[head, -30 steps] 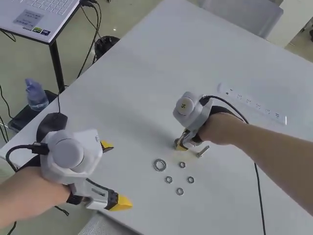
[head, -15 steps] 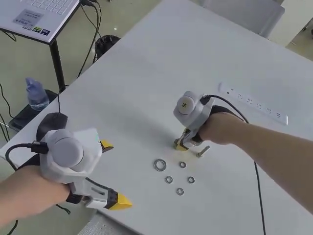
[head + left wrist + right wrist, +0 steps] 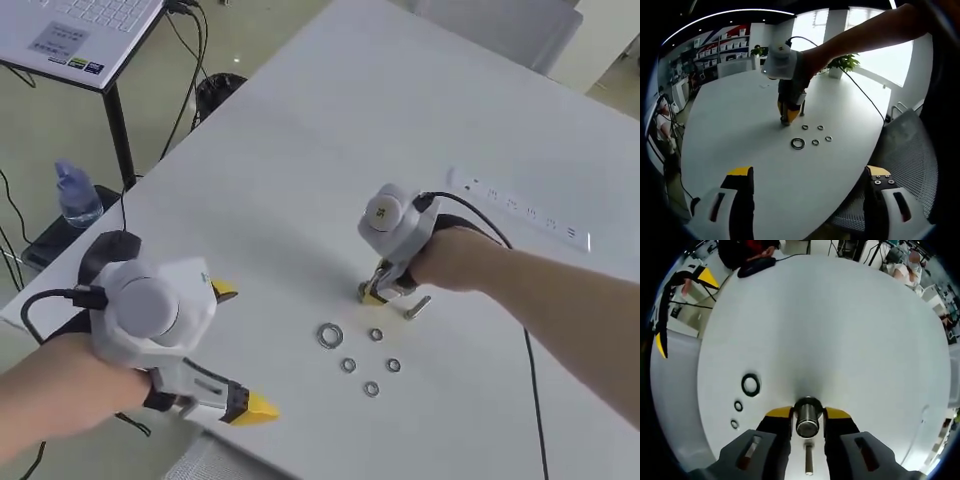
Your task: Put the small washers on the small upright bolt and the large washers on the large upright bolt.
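Your right gripper [image 3: 375, 293] is clamped on the large bolt [image 3: 807, 422], which is seen end-on between its jaws, just beyond the large washer [image 3: 329, 335] on the white table [image 3: 330, 150]. The small bolt [image 3: 416, 307] lies on its side, right of that washer. Four small washers [image 3: 348, 365] sit close beside the large washer, on its right and near side. Your left gripper [image 3: 242, 348] hangs left of the washer, jaws wide apart.

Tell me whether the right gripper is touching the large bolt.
Touching. The right gripper view shows the right gripper with its jaws pressed against both sides of the large bolt, with no gap on either side.
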